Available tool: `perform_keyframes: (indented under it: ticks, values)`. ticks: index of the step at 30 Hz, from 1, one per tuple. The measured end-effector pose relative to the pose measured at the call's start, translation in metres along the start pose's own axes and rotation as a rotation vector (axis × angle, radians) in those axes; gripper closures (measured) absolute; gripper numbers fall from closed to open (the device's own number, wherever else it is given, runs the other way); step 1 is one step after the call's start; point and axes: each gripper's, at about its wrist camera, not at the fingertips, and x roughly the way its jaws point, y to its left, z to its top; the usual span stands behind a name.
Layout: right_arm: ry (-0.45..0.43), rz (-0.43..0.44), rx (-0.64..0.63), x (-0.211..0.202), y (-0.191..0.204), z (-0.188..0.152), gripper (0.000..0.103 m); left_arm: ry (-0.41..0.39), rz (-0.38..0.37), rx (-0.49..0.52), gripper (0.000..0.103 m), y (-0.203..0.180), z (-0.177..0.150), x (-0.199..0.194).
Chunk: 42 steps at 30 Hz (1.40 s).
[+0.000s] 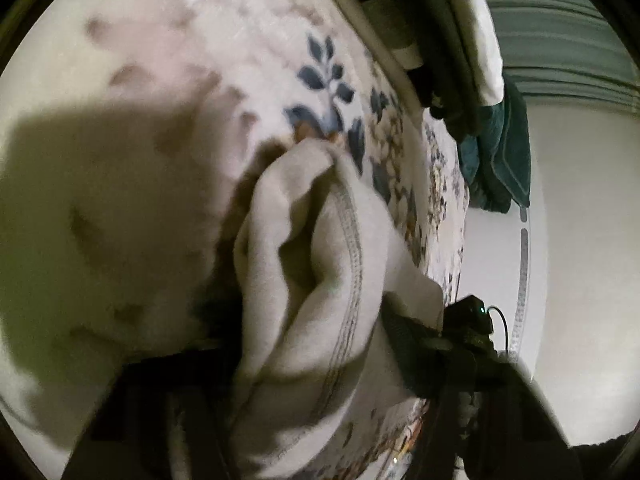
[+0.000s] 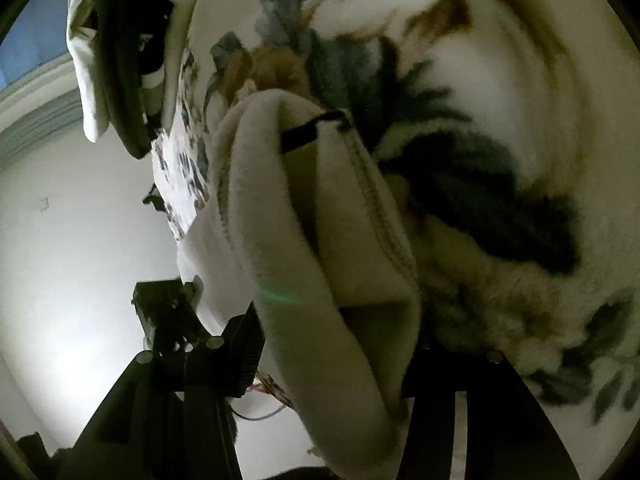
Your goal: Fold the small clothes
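A small cream garment (image 1: 316,280) with a stitched hem hangs bunched between the fingers of my left gripper (image 1: 312,352), which is shut on it. The same garment (image 2: 320,240) shows in the right wrist view, with a small black loop (image 2: 304,132) at its top edge. My right gripper (image 2: 332,360) is shut on it too, and the cloth drapes over the fingers. Both views are tilted and blurred. The other gripper (image 1: 468,320) shows close by at the right of the left wrist view, and at the lower left of the right wrist view (image 2: 168,320).
A white floral blanket (image 1: 248,60) with blue and tan leaves lies under the garment and shows in the right view (image 2: 500,160). Dark and white clothes (image 1: 460,40) and a teal cloth (image 1: 500,152) lie at its far edge. A pale wall (image 2: 72,240) is behind.
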Motion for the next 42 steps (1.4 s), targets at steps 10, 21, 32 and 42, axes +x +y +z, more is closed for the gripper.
perform_keyframes:
  ticks: [10, 21, 32, 42]
  values:
    - [-0.103, -0.035, -0.064, -0.039, 0.076, -0.017, 0.087, -0.035, 0.057, 0.073, 0.091, -0.059, 0.024, -0.033]
    - [-0.214, -0.006, -0.225, -0.104, 0.259, 0.06, 0.087, -0.169, 0.086, 0.192, 0.09, -0.191, 0.145, -0.102]
    - [-0.231, -0.101, -0.285, -0.078, 0.355, 0.238, 0.087, -0.233, 0.229, 0.276, 0.088, -0.224, 0.303, -0.063]
    - [-0.258, -0.507, -0.371, -0.059, 0.365, 0.252, 0.053, -0.296, 0.571, 0.338, 0.036, -0.224, 0.313, -0.043]
